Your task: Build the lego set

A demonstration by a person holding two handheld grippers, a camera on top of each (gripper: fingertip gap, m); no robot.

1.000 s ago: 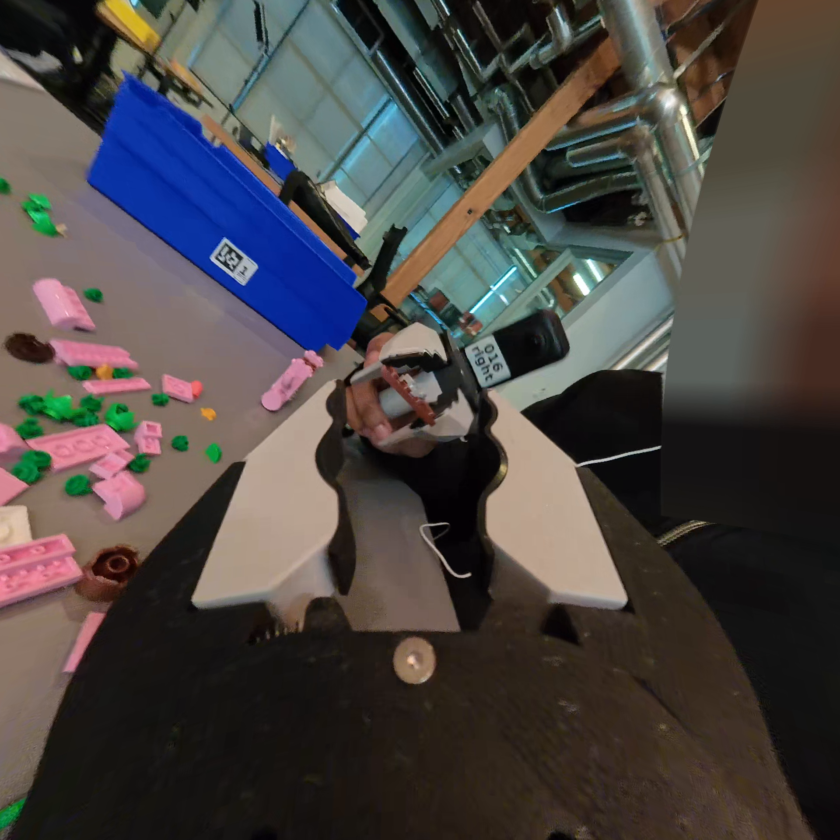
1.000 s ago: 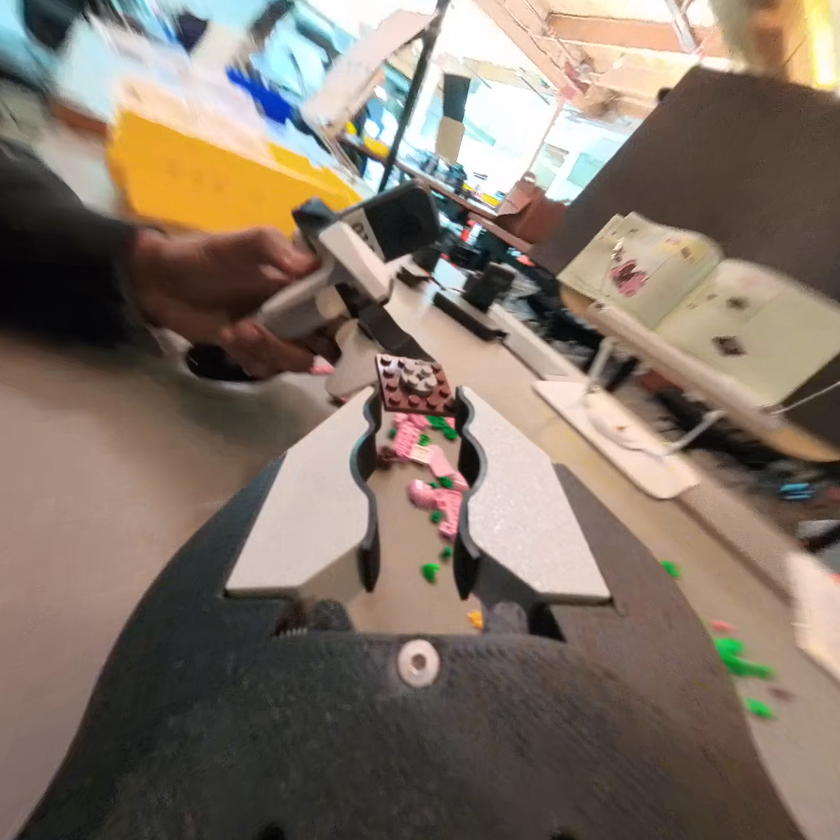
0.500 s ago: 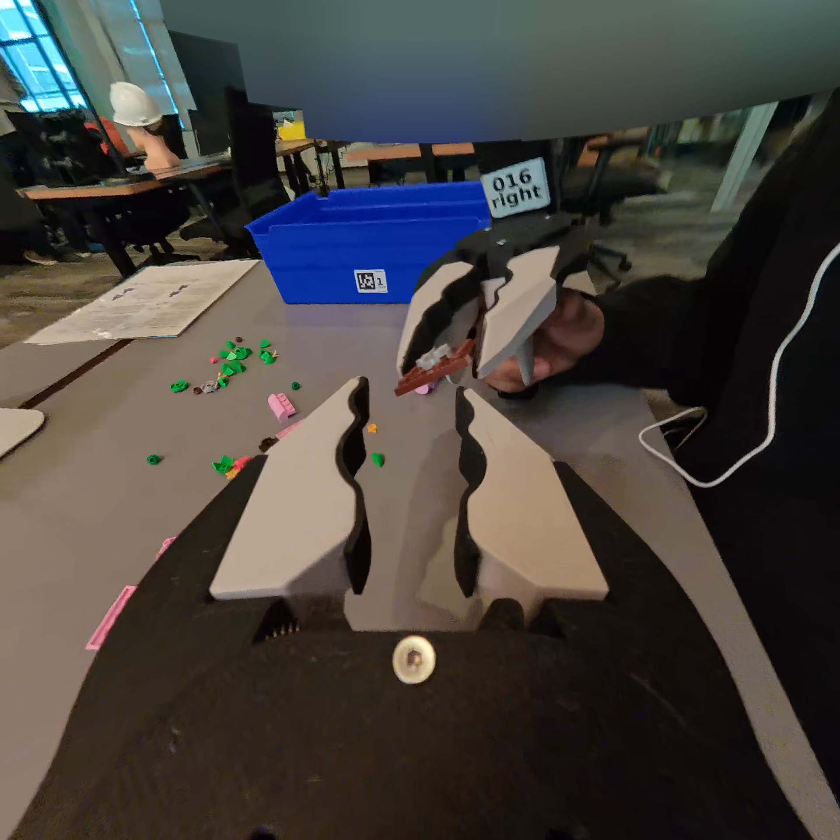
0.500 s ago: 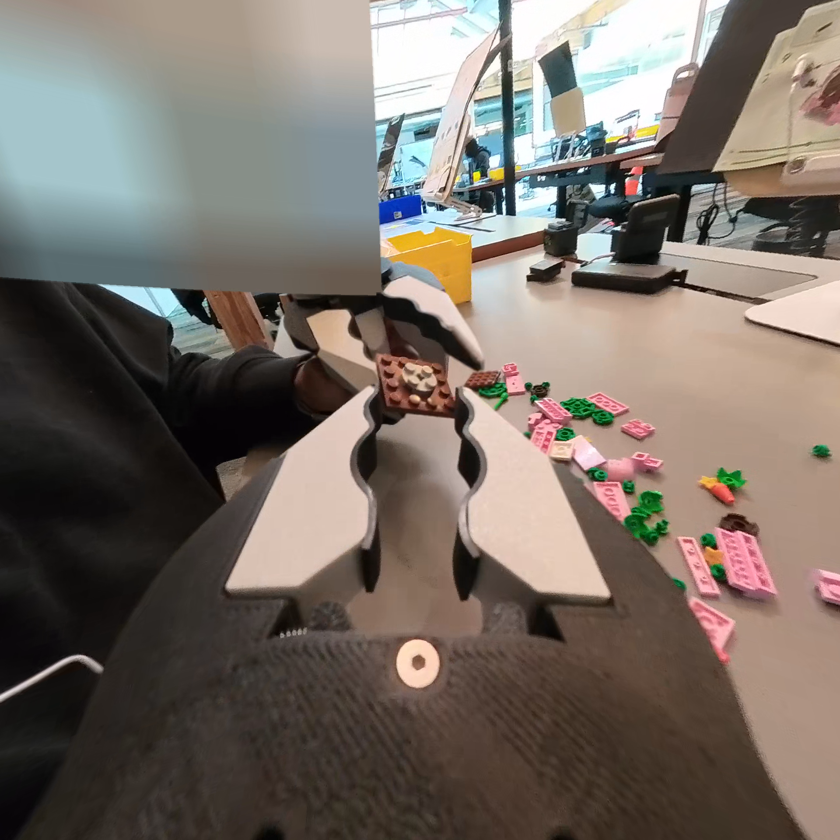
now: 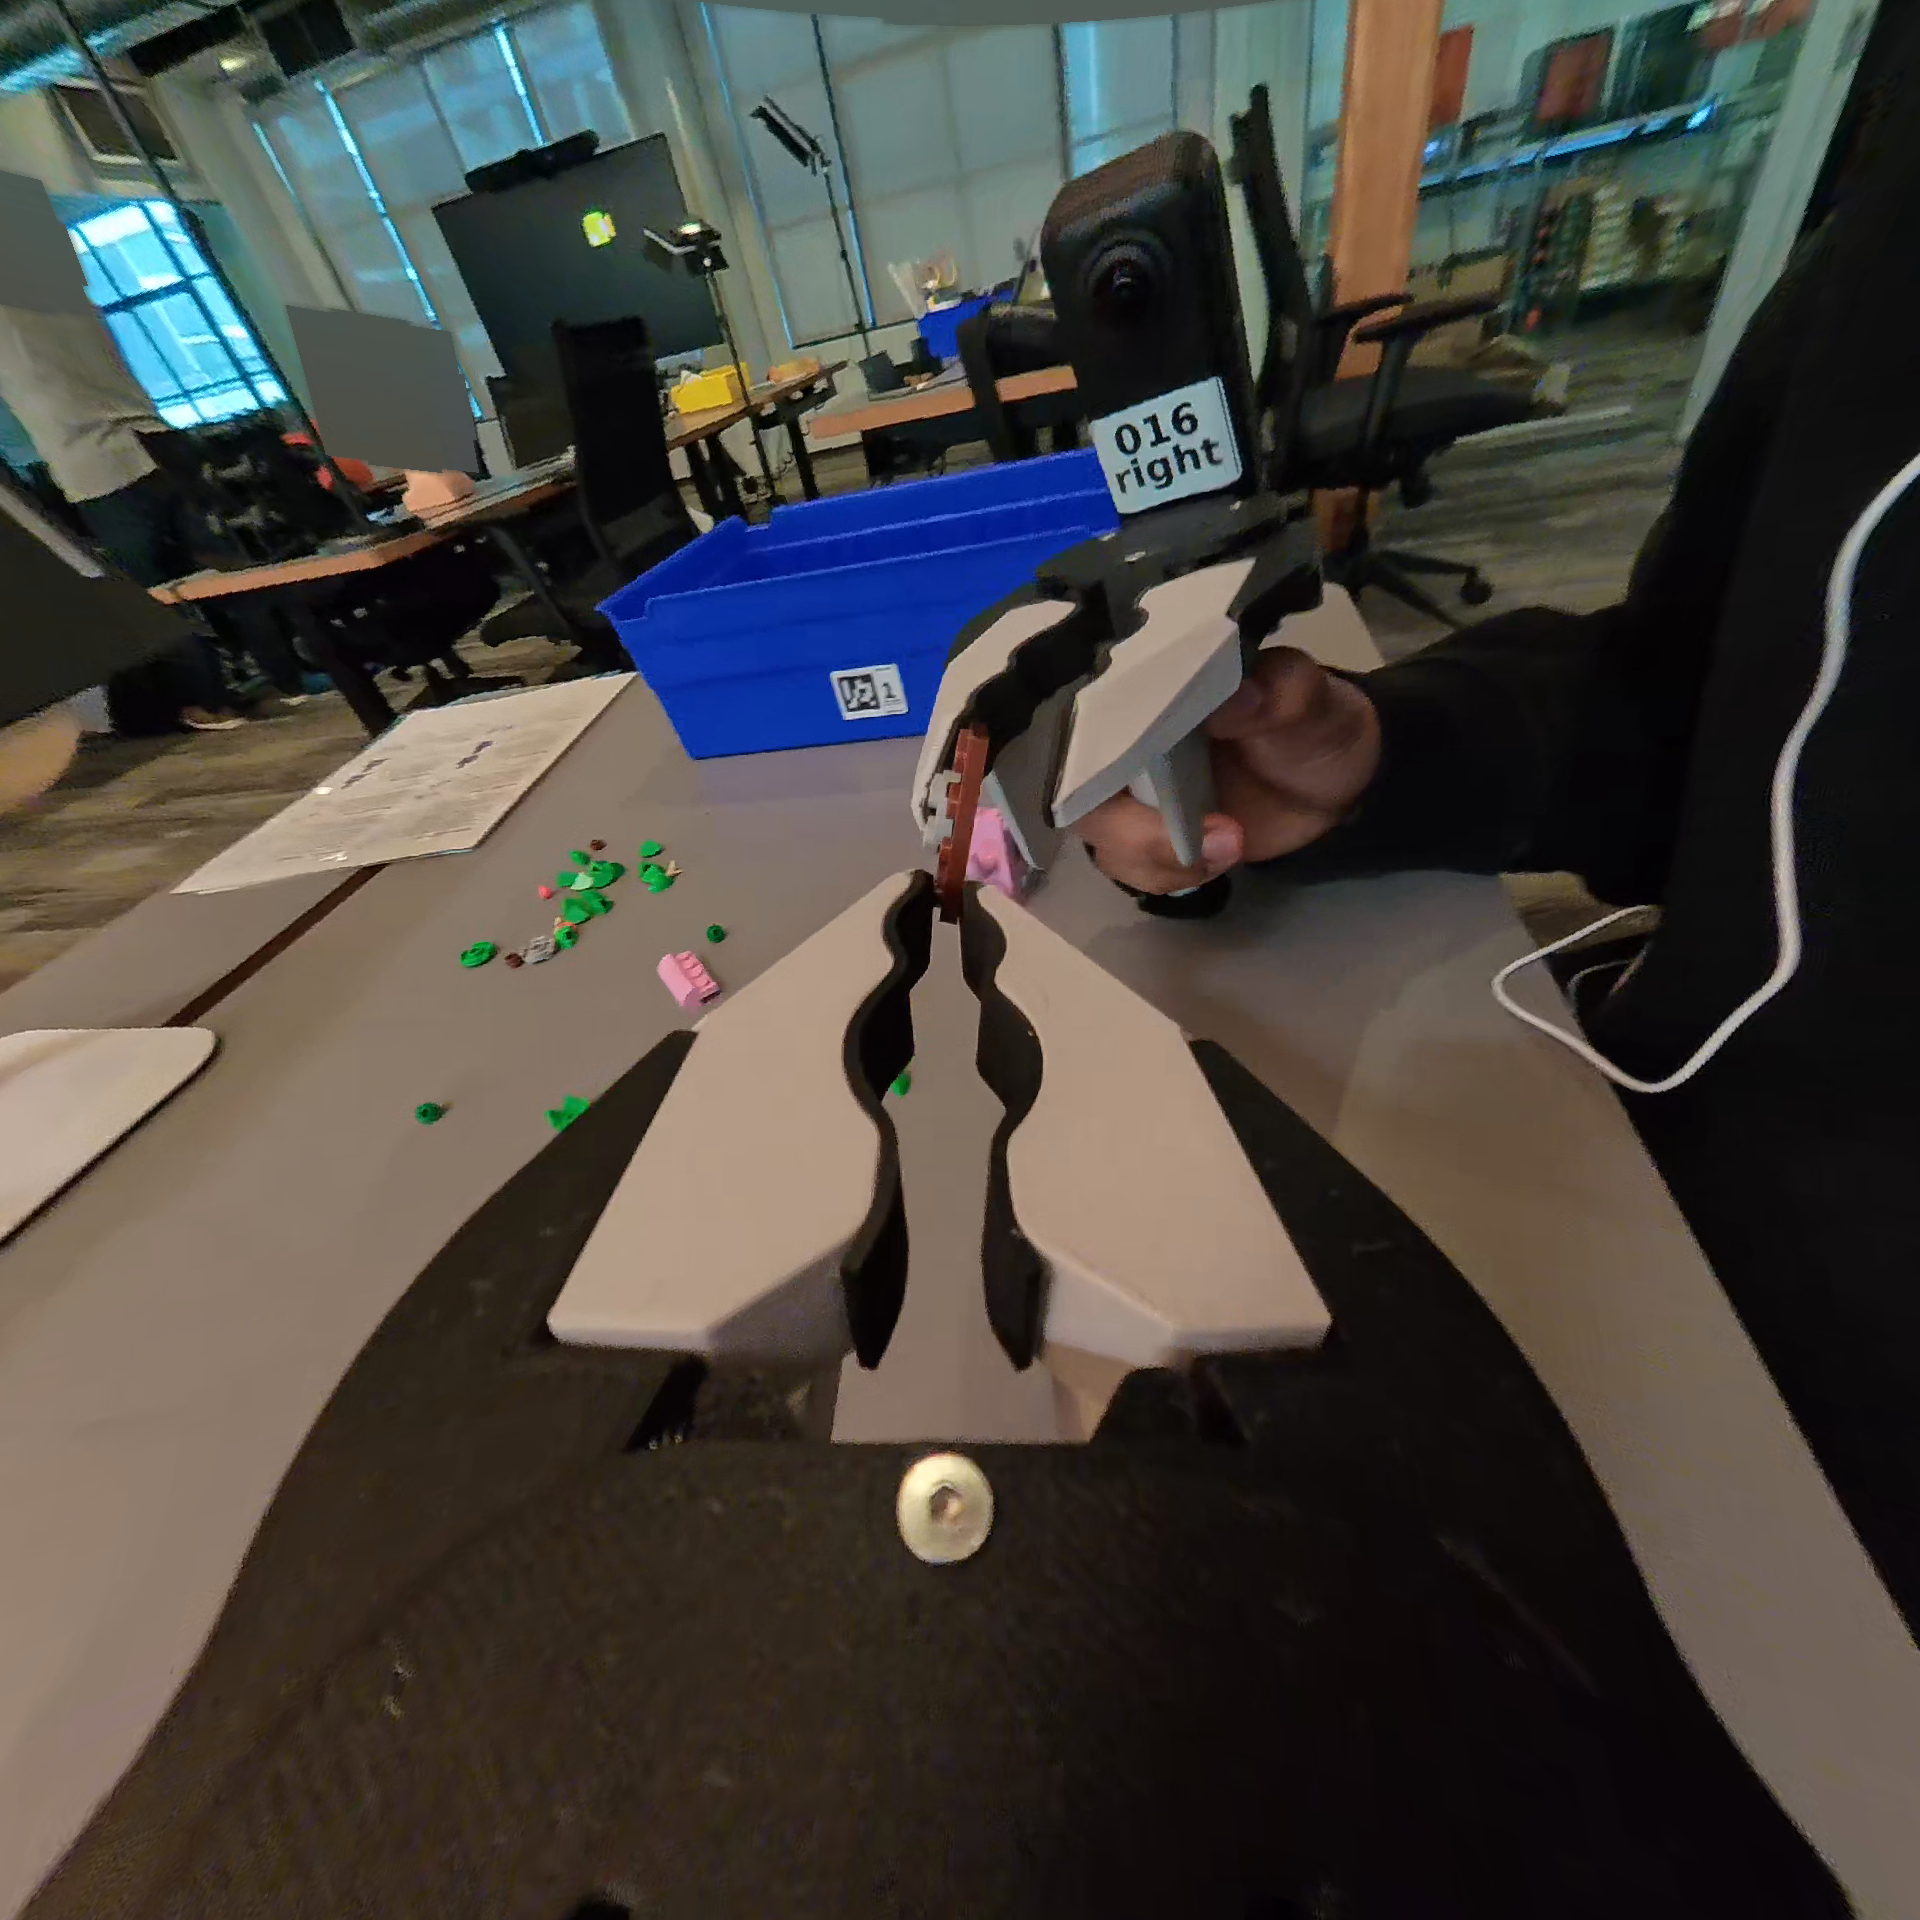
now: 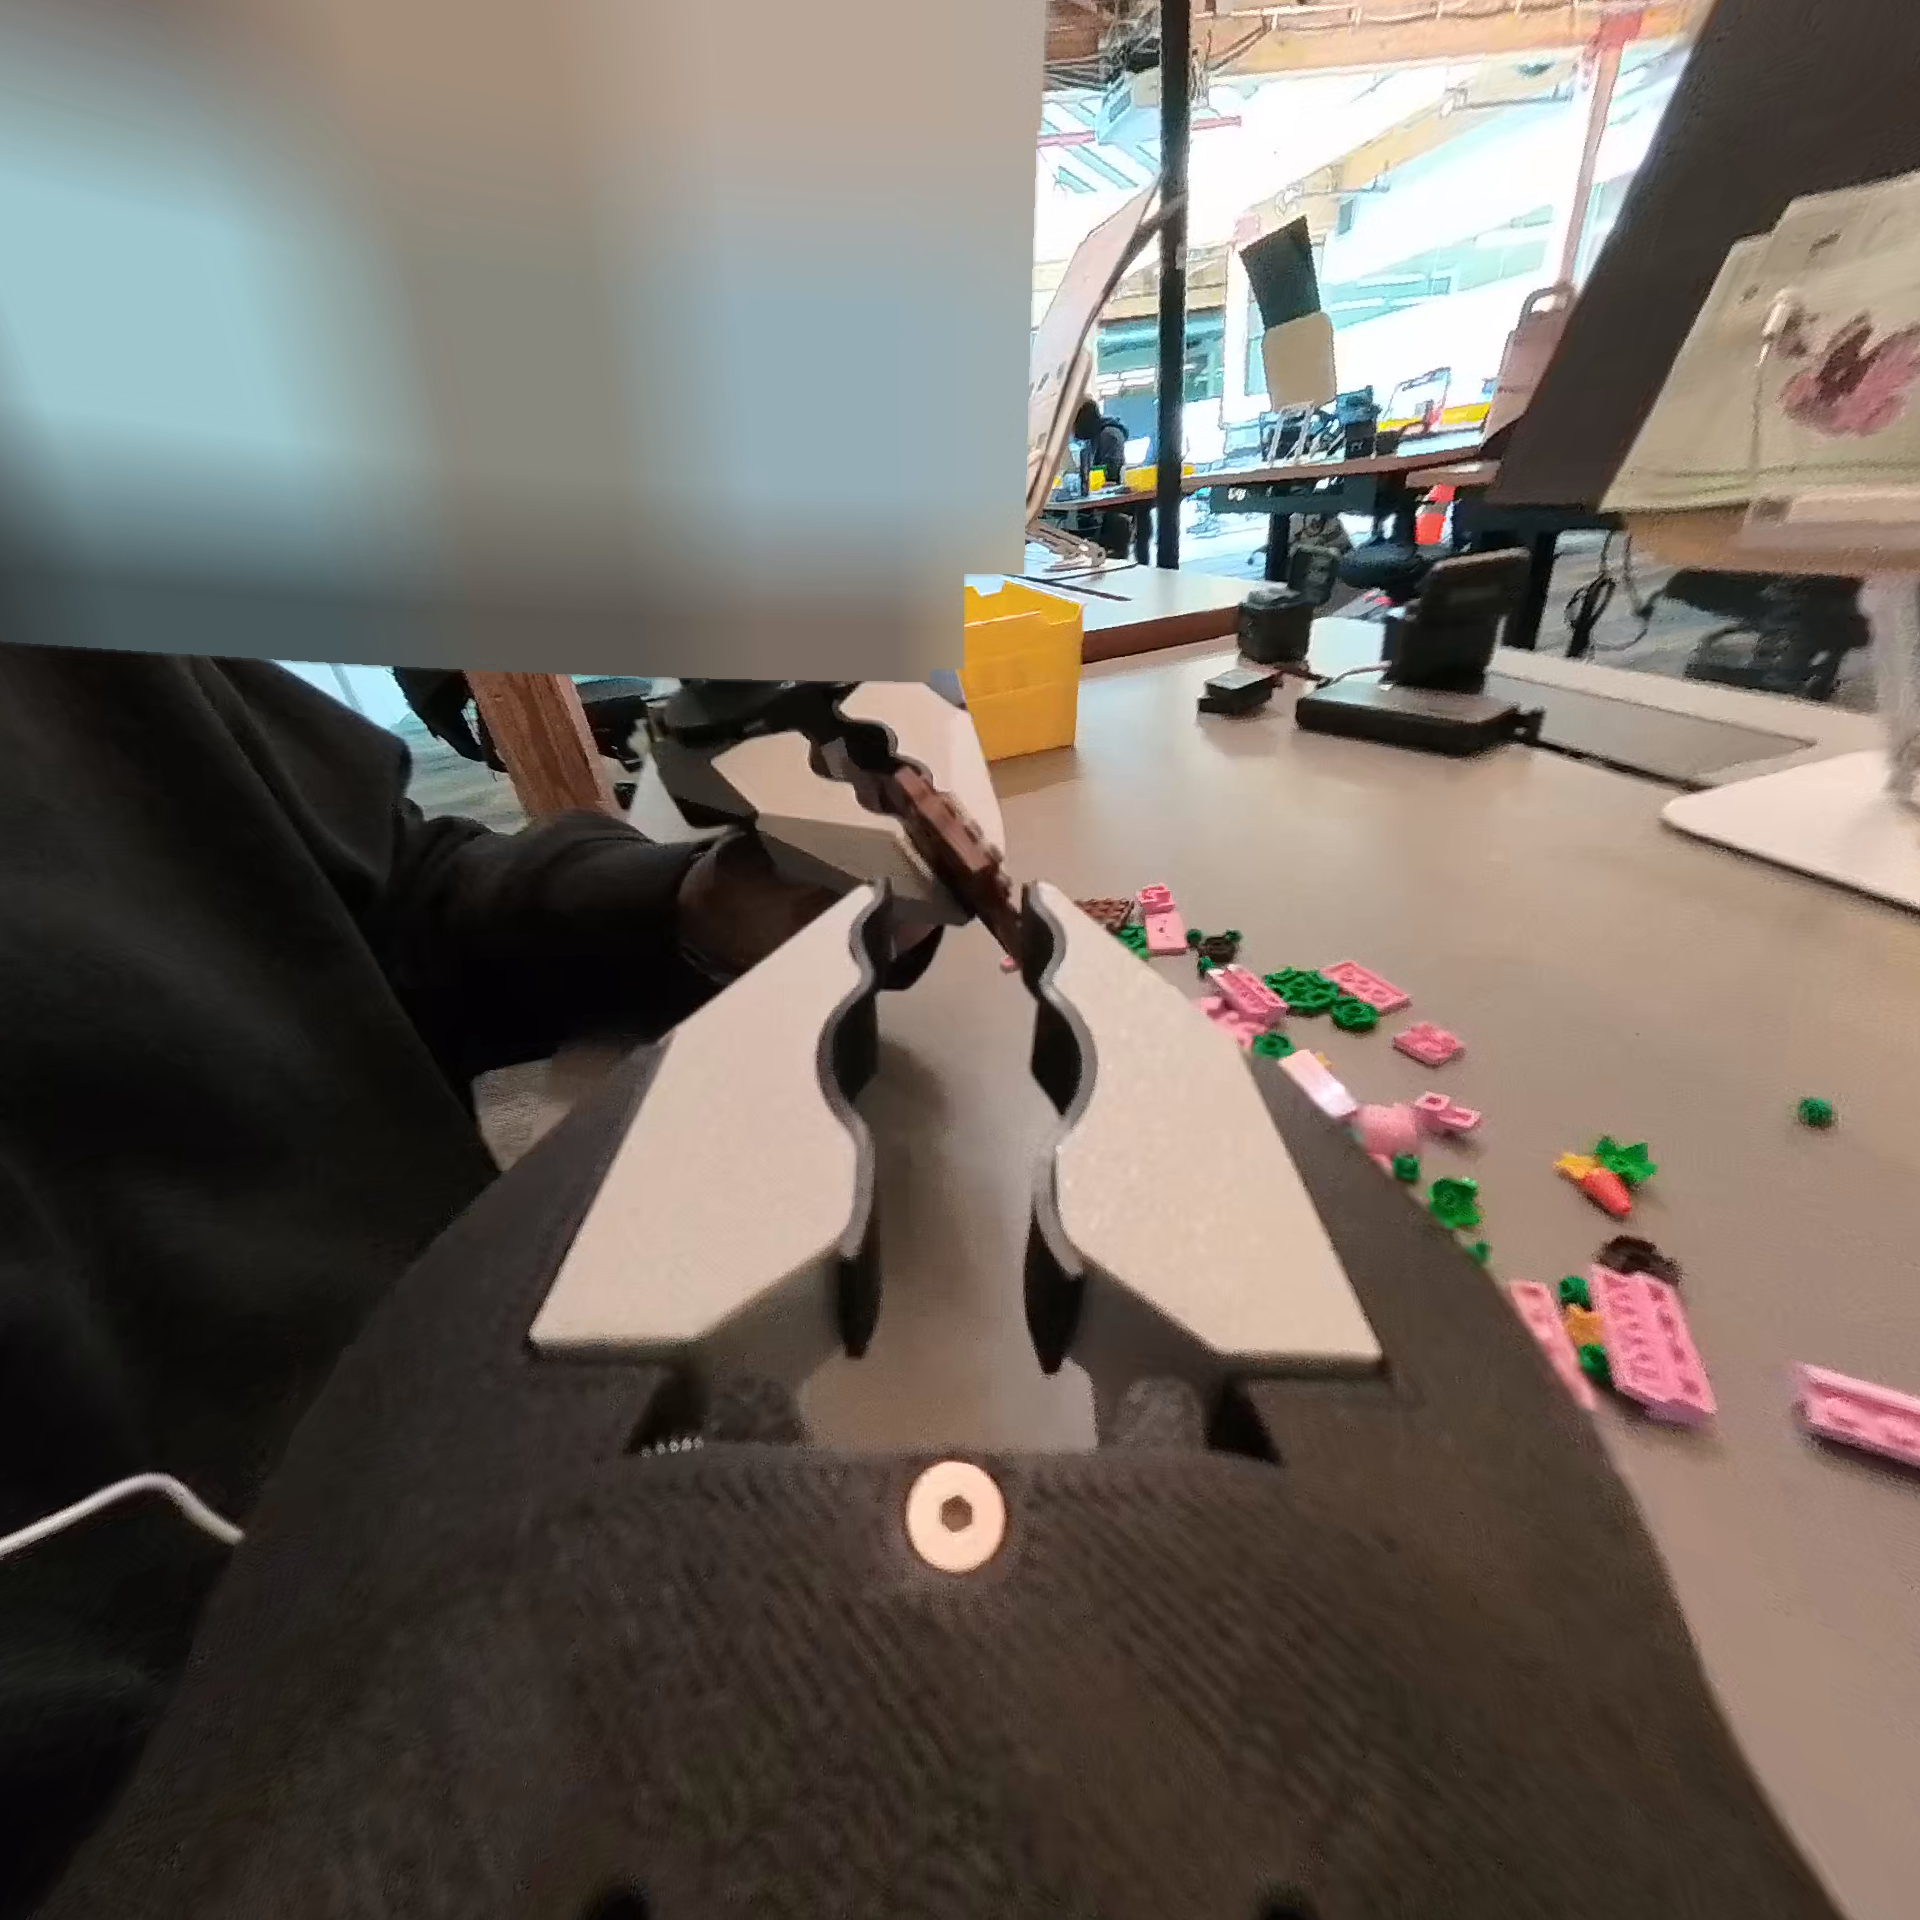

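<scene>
A square brown plate (image 5: 964, 821) with a small grey round piece (image 5: 940, 812) on one face stands on edge between the two grippers. My left gripper (image 5: 945, 902) is shut on the plate's lower edge. In the right wrist view the plate (image 6: 951, 842) runs diagonally and sits in the left gripper's jaws. My right gripper (image 6: 954, 902) has its jaws apart. Only its right fingertip (image 6: 1023, 935) touches the plate. The right gripper also shows in the left wrist view (image 5: 987, 826), held by a hand.
A blue bin (image 5: 831, 623) and a paper sheet (image 5: 436, 769) lie at the far side of the grey table. Loose pink and green pieces (image 6: 1351, 997) are scattered to the right, others (image 5: 592, 894) to the left. A yellow bin (image 6: 1018, 675) and a white stand base (image 6: 1818, 821) stand behind. Left and right tips are no more than a few centimetres apart.
My left gripper came in and closed on the plate's edge. The plate turned from flat to on edge. My right gripper's jaws no longer clamp it.
</scene>
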